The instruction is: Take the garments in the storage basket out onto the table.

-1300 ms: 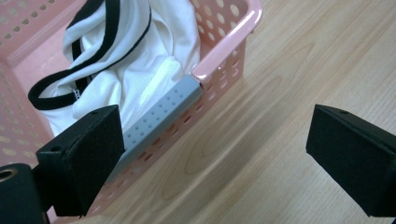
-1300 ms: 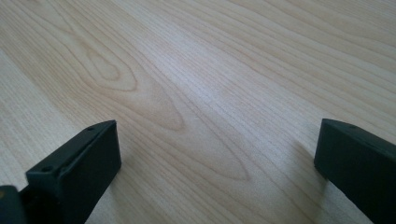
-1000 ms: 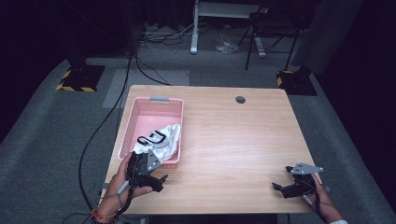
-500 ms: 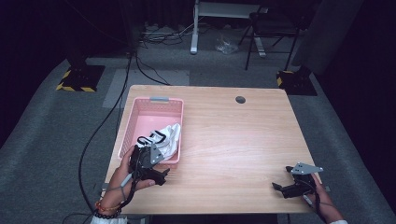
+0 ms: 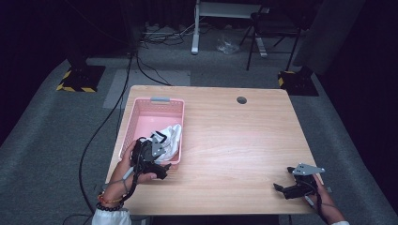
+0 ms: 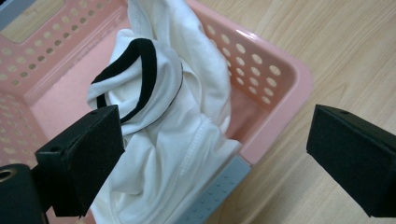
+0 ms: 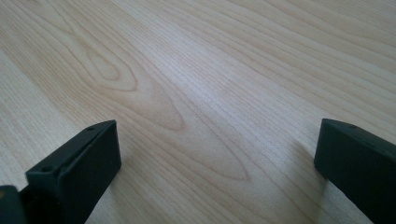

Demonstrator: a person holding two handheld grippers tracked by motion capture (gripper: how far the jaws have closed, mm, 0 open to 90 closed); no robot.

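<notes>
- Resting low at the near right corner of the wooden table [image 5: 244, 140], the right gripper [image 5: 287, 189] has its jaws spread wide over bare wood, holding nothing.
- Hovering at the near end of the pink basket [image 5: 141, 112], the left gripper [image 5: 157, 154] also has its jaws wide apart; in the left gripper view one jaw sits against the white cloth with a black band [image 6: 159, 116], the other out over the table beyond the basket's corner.
- The cloth lies bunched inside the basket, piled at its near right corner.
- Farther off, a small round hole [image 5: 241, 100] marks the table's far edge.
</notes>
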